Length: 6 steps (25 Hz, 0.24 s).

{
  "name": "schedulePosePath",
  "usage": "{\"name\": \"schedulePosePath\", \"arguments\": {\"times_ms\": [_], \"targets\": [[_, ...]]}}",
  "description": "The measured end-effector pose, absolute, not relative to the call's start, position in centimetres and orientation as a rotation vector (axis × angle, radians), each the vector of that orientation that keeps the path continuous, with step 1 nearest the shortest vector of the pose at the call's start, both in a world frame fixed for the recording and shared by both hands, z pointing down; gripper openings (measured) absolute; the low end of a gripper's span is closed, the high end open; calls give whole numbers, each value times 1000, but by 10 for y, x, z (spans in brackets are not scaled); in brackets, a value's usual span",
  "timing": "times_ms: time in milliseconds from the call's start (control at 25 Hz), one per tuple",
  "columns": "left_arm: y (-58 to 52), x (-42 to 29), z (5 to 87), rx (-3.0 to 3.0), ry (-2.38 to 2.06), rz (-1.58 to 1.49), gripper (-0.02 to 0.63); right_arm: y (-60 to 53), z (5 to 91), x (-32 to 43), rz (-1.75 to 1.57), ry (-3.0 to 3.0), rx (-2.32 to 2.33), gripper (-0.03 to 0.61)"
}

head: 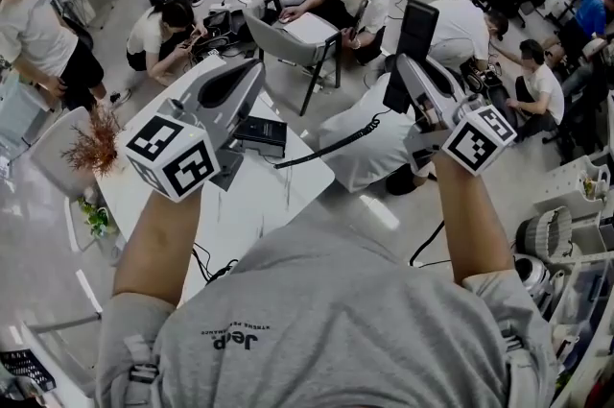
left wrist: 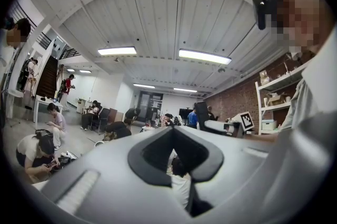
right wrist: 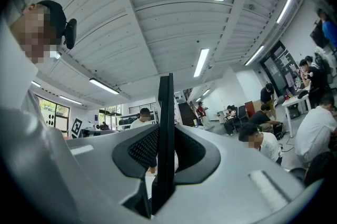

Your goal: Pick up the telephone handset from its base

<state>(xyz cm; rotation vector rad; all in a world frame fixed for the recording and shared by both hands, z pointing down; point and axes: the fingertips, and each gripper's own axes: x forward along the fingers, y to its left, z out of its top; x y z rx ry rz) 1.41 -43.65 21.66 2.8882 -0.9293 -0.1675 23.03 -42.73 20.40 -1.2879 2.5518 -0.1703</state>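
Note:
My right gripper (head: 411,70) is raised at chest height and shut on the black telephone handset (head: 418,30), which stands upright out of its jaws. In the right gripper view the handset (right wrist: 164,133) shows edge-on as a thin black slab between the grey jaws of the right gripper (right wrist: 162,170). A black coiled cord (head: 336,145) runs from the handset down to the black telephone base (head: 261,134) on the white table (head: 245,204). My left gripper (head: 235,89) is held up above the table's left part, jaws together and empty; the left gripper (left wrist: 176,157) points level across the room.
A dried reddish plant (head: 94,145) and a small green plant (head: 96,219) stand at the table's left edge. A grey chair (head: 293,39) is beyond the table. Several people sit or crouch on the floor behind. Shelving with clutter (head: 576,243) fills the right side.

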Motion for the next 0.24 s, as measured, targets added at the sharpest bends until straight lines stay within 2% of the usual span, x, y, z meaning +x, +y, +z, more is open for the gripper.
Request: {"name": "schedulePosePath", "arguments": {"times_ms": [240], "targets": [[-438,13,215,2890,-928,-172,57,-429,202,228,-166,2553,-1281,77]]}}
